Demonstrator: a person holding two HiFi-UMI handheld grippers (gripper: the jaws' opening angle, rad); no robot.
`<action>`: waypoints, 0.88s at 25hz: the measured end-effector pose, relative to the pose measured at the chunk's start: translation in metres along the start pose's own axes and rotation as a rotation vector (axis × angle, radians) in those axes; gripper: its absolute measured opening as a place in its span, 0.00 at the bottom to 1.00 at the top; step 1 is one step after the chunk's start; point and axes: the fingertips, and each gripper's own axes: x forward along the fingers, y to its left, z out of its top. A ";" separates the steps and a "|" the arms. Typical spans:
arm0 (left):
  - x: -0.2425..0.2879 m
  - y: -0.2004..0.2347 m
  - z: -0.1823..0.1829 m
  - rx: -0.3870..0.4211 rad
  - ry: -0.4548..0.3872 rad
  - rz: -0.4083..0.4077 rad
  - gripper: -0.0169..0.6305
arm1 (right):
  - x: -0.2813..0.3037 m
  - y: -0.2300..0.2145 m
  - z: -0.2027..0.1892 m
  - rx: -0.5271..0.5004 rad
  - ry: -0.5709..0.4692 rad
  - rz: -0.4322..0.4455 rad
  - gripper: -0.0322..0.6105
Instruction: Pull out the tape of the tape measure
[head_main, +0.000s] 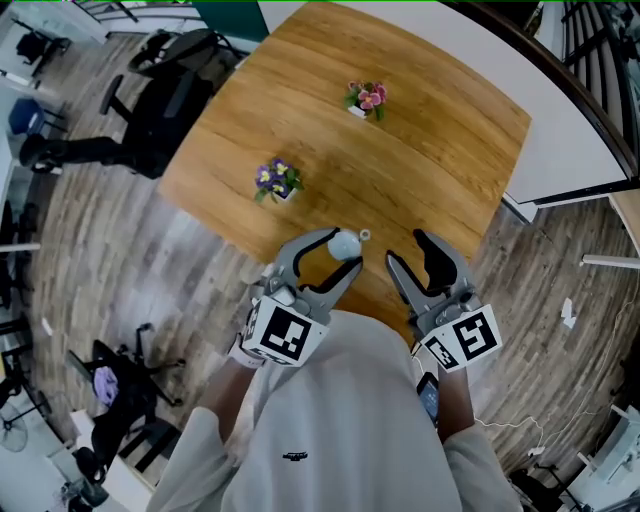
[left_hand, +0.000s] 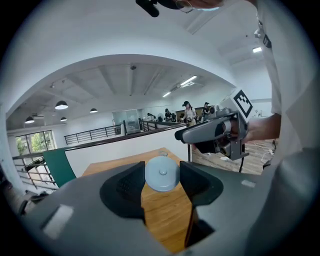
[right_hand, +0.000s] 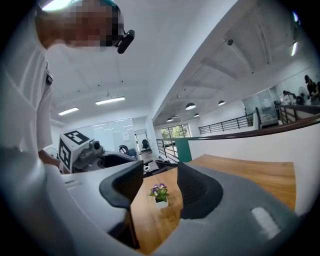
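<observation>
left tool (head_main: 343, 255) clamps round tape measure (head_main: 346, 243) over counter (head_main: 420, 150) edge; right tool (head_main: 406, 250) wide, empty, at its 3 o'clock; tape not pulled yet

I'm looking into a big open-plan office or lab hall. Below me a wood-plank floor (head_main: 90, 250) carries a black office chair (head_main: 165, 95) near a wooden table (head_main: 430, 150), with a white tabletop (head_main: 570, 120) just beside that. The left gripper view gives me a high white ceiling hung with round pendant lamps (left_hand: 61, 105) and strip lights (left_hand: 187, 81). It also shows a dark metal railing (left_hand: 90, 134), tall windows (left_hand: 32, 143) and several people (left_hand: 189, 112) standing far back in the room.
</observation>
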 end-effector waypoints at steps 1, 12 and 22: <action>0.000 -0.002 0.000 0.023 0.009 -0.016 0.39 | 0.003 0.004 0.000 0.020 0.003 0.028 0.37; -0.005 -0.024 -0.001 0.194 0.019 -0.153 0.39 | 0.016 0.034 -0.017 0.212 0.084 0.278 0.32; -0.006 -0.029 0.000 0.242 0.009 -0.179 0.39 | 0.014 0.044 -0.020 0.271 0.104 0.382 0.13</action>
